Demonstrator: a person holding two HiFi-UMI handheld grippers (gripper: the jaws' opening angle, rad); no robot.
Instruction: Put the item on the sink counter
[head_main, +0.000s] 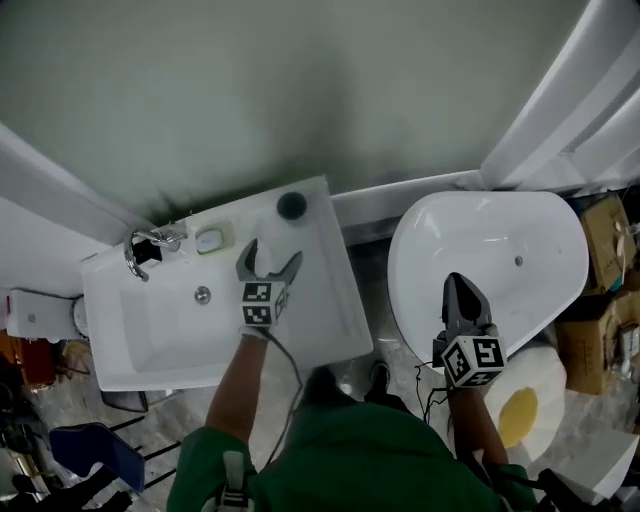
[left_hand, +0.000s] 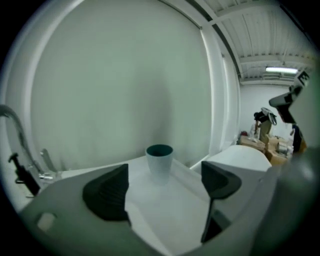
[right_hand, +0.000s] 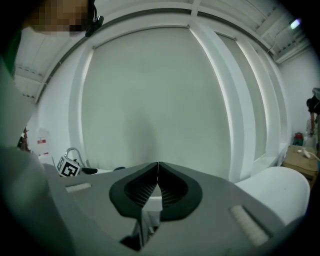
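A pale cup with a dark teal inside (head_main: 291, 206) (left_hand: 159, 163) stands upright on the white sink counter (head_main: 330, 290) at its far right corner. My left gripper (head_main: 268, 262) (left_hand: 165, 186) hovers over the counter just short of the cup, open, with nothing between its pads; the cup stands clear beyond them. My right gripper (head_main: 462, 297) (right_hand: 158, 186) hangs over the white bathtub (head_main: 520, 225), shut and empty, its ribbed pads pressed together.
A chrome faucet (head_main: 145, 244) (left_hand: 15, 137) and a soap dish (head_main: 212, 239) sit along the sink's back edge, a drain (head_main: 203, 294) in the basin. Cardboard boxes (head_main: 600, 290) stand at the right. A fried-egg shaped mat (head_main: 525, 405) lies on the floor.
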